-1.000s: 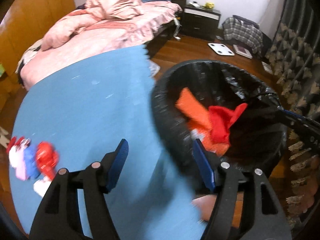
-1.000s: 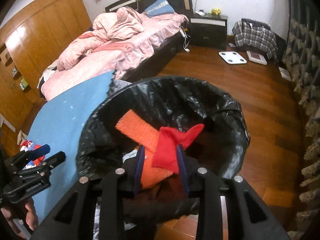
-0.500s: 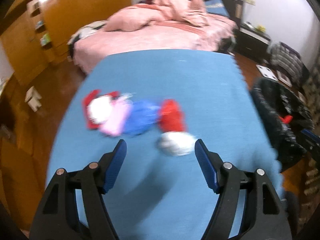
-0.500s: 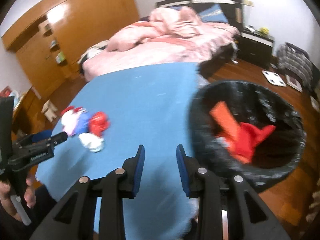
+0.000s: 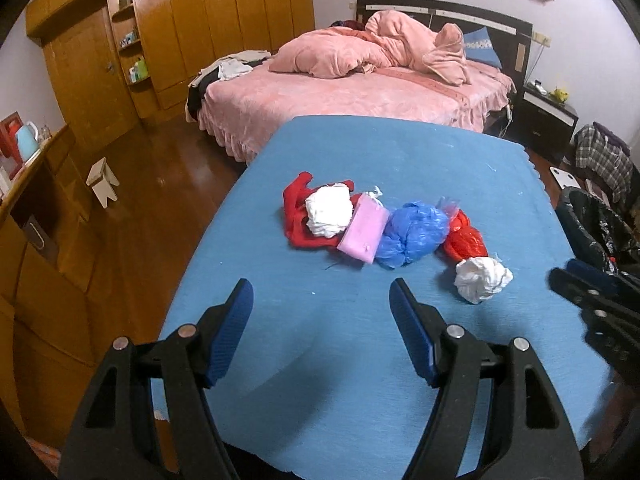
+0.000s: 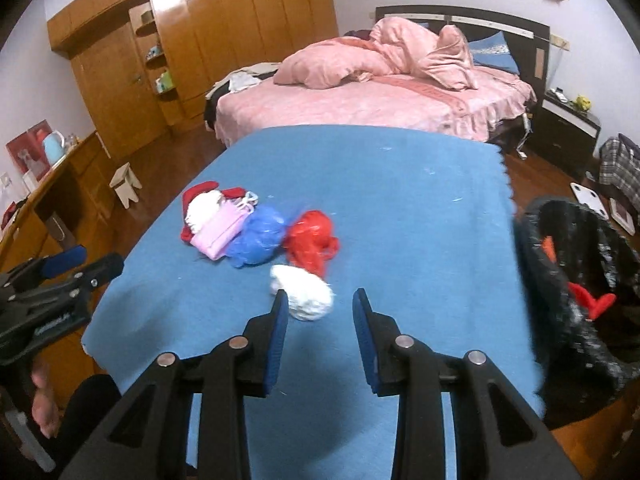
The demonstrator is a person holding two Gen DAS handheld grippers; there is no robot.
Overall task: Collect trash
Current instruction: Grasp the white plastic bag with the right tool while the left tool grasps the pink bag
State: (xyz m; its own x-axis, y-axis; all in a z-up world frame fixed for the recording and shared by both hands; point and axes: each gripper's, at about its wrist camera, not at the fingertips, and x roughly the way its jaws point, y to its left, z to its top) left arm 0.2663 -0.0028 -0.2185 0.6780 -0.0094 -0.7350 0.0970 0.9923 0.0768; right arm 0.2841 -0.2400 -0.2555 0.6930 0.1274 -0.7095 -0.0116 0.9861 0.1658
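— So, where is the trash lying right now?

— It is sitting in a loose row near the middle of the blue worktop (image 5: 400, 152). At the far left a white wad (image 5: 329, 213) is resting on a red cloth (image 5: 296, 224); a pink packet (image 5: 363, 233) is leaning against it, a crumpled blue bag (image 5: 412, 236) is touching the packet, and a red plastic bag (image 5: 464, 240) is lying just beside the blue one. A second white paper ball (image 5: 482, 274) is sitting apart from the row's end, nearer to me.

— And what are your jaws doing?

— My left gripper (image 5: 320, 312) is hovering over bare worktop short of the row, jaws spread wide with nothing between them. My right gripper (image 6: 320, 312) is pointing at the nearer white ball (image 6: 304, 292); its jaws are standing partly apart and empty, and the ball is showing just beyond the left fingertip (image 6: 280, 316), not pinched.

— Where is the bin?

— A black-lined trash bin (image 6: 572, 280) is standing off the worktop's right edge, with orange and red scraps (image 6: 592, 300) showing inside. Beyond the worktop a pink bed (image 5: 360, 96) is filling the room's middle, and wooden wardrobes (image 5: 180, 32) are lining the left wall.
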